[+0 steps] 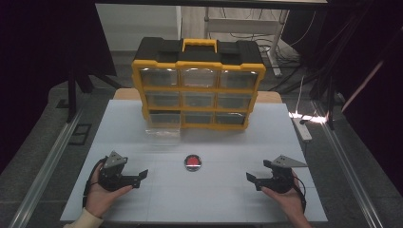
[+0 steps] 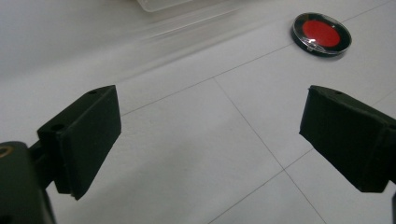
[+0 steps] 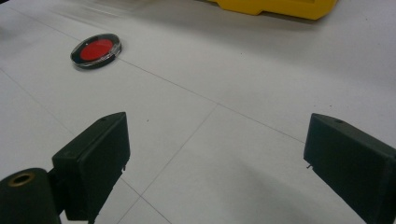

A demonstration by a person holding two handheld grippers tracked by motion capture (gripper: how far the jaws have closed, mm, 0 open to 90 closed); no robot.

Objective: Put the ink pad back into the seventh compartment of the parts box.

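A small round case with a red centre and black rim (image 1: 192, 162) lies flat on the white table (image 1: 204, 199), midway between both hands; it also shows in the left gripper view (image 2: 321, 33) and the right gripper view (image 3: 96, 50). My left gripper (image 1: 141, 176) rests near the front left, held by a hand, jaws wide apart with nothing between them (image 2: 210, 140). My right gripper (image 1: 252, 179) sits at the front right, jaws also spread over bare table (image 3: 217, 154). A clear plastic drawer (image 1: 163, 130) stands pulled out of the organizer's bottom left slot.
A yellow and black drawer organizer (image 1: 197, 85) with clear drawers stands upright at the back middle of the table. A power strip (image 1: 302, 127) lies off the table's right edge. Metal rails run along both sides.
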